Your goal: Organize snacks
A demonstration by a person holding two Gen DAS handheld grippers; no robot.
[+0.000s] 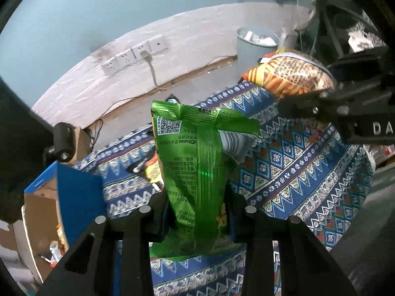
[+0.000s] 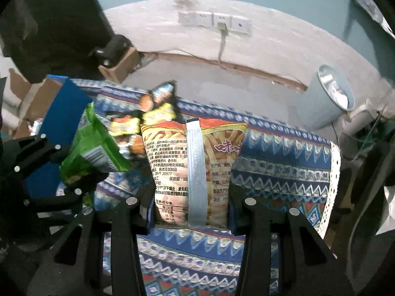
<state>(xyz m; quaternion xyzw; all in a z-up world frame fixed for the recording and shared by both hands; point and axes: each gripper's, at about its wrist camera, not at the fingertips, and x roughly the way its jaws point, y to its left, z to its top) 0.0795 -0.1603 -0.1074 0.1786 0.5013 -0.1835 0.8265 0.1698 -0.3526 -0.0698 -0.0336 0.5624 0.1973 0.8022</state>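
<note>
Green snack bag (image 1: pixel 195 172) pinched in left gripper (image 1: pixel 197 212), orange fries bag (image 2: pixel 195 170) seemingly clamped in right gripper (image 2: pixel 190 212).

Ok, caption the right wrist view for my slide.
Right hand-held gripper holds an orange fries snack bag above the patterned tablecloth, beside the left's green bag.

The green snack bag (image 1: pixel 195 172) carries a QR code, a barcode and upside-down "Cheer". The orange fries bag (image 2: pixel 195 170) reads "GB/T 20977" and "2197". The right gripper (image 1: pixel 308 103) body shows "DA".
</note>
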